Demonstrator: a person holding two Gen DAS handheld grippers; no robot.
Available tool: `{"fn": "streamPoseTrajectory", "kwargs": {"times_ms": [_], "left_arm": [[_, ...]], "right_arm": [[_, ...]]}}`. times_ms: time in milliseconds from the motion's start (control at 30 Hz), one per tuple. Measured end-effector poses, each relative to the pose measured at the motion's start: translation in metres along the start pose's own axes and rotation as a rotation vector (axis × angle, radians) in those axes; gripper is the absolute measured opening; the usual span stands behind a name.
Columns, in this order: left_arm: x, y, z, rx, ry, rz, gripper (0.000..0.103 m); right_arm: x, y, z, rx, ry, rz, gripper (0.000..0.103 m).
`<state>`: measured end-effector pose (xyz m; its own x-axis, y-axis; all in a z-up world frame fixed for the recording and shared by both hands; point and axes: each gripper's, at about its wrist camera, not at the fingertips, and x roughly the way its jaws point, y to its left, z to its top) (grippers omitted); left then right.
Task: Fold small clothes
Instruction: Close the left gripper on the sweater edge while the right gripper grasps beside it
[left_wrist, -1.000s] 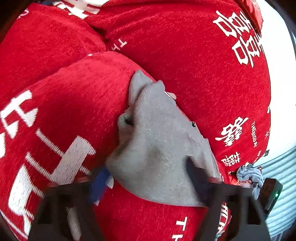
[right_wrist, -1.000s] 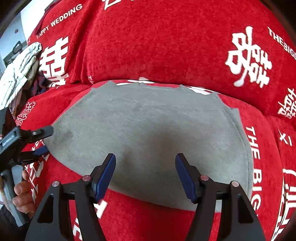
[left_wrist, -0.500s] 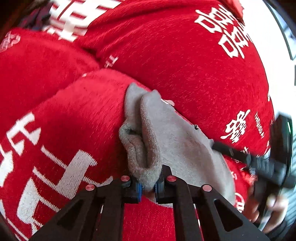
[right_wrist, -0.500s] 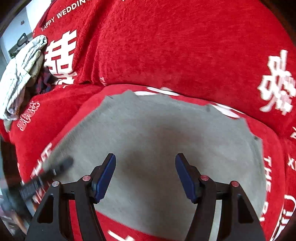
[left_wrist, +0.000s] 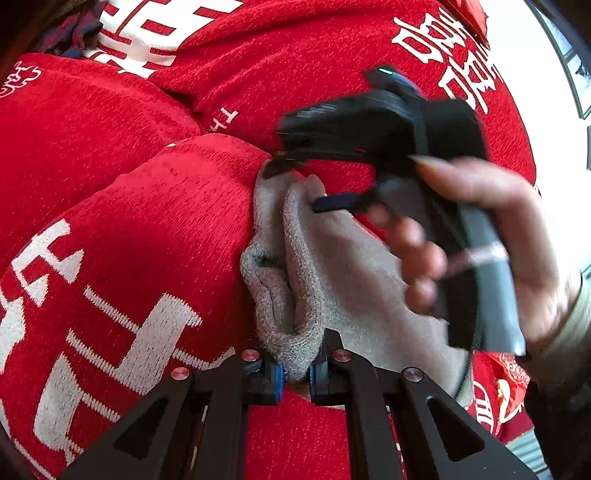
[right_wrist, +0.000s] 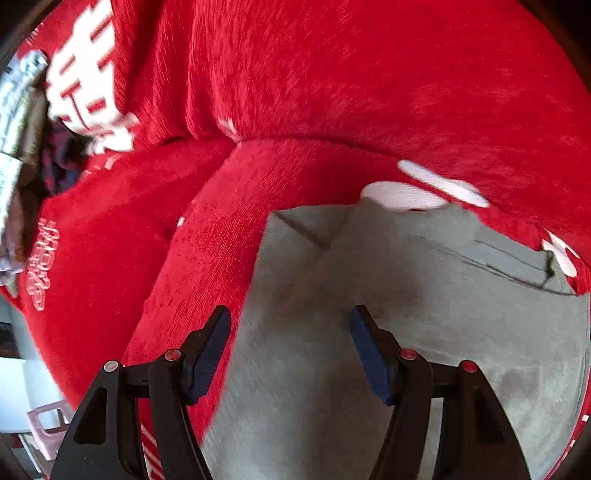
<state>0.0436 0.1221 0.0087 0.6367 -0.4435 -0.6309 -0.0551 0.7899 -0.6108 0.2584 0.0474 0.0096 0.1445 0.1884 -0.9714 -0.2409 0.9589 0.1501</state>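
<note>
Grey garment (left_wrist: 332, 266), small, knitted, lying on a red cover (left_wrist: 129, 229) with white lettering, over a seat cushion in front of a red backrest. Left wrist view only: the left gripper (left_wrist: 294, 373) with its fingers (left_wrist: 271, 374) drawn narrow and clamped on a bunched, rolled edge of the garment, the cloth rising in a ridge from the grip; beyond it the right gripper (left_wrist: 295, 184), blurred, held in a person's hand (left_wrist: 491, 251) above the garment's far corner, one blue finger (left_wrist: 336, 201) showing over the cloth. Right wrist view only: the garment (right_wrist: 406, 314) spread flat and broad, a pocket seam near its far right edge; the right gripper (right_wrist: 290, 345) with its fingers (right_wrist: 208, 354) set wide apart and holding nothing, the left finger over the garment's left edge where it meets the red cover (right_wrist: 207, 240), the right finger over the cloth. Also here alone: pale bundled fabric (right_wrist: 16, 122) at the far left, beyond the cover.
</note>
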Motion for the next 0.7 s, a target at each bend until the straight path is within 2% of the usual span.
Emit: {"fn": "streamPoseTrajectory", "kwargs": {"times_ms": [100, 233, 267, 300, 333, 400, 433, 500, 700], "left_arm": [[0.002, -0.001, 0.001, 0.007, 0.010, 0.021, 0.010], [0.004, -0.002, 0.000, -0.001, 0.019, 0.037, 0.010], [0.005, -0.001, 0.000, -0.002, 0.022, 0.041, 0.010], [0.005, -0.001, 0.000, -0.003, 0.026, 0.046, 0.010], [0.006, -0.001, 0.000, -0.003, 0.027, 0.050, 0.010], [0.006, -0.002, 0.000, 0.000, 0.030, 0.058, 0.010], [0.006, -0.003, 0.000, 0.003, 0.030, 0.063, 0.010], [0.006, -0.006, 0.000, 0.021, 0.028, 0.079, 0.010], [0.003, -0.014, 0.000, 0.052, 0.025, 0.112, 0.010]], "right_arm": [[0.014, 0.020, 0.005, -0.050, 0.027, -0.090, 0.081], [0.031, 0.047, 0.002, -0.159, 0.046, -0.239, 0.081], [0.032, 0.050, 0.000, -0.179, 0.035, -0.252, 0.080], [0.031, 0.051, -0.001, -0.183, 0.026, -0.248, 0.073], [0.029, 0.052, -0.002, -0.185, 0.013, -0.254, 0.057], [0.026, 0.047, 0.000, -0.180, 0.007, -0.278, 0.035], [0.023, 0.041, 0.000, -0.169, 0.003, -0.253, 0.028], [0.016, 0.030, -0.002, -0.142, -0.006, -0.194, 0.023], [-0.001, 0.007, -0.008, -0.099, -0.058, -0.067, 0.019]]}}
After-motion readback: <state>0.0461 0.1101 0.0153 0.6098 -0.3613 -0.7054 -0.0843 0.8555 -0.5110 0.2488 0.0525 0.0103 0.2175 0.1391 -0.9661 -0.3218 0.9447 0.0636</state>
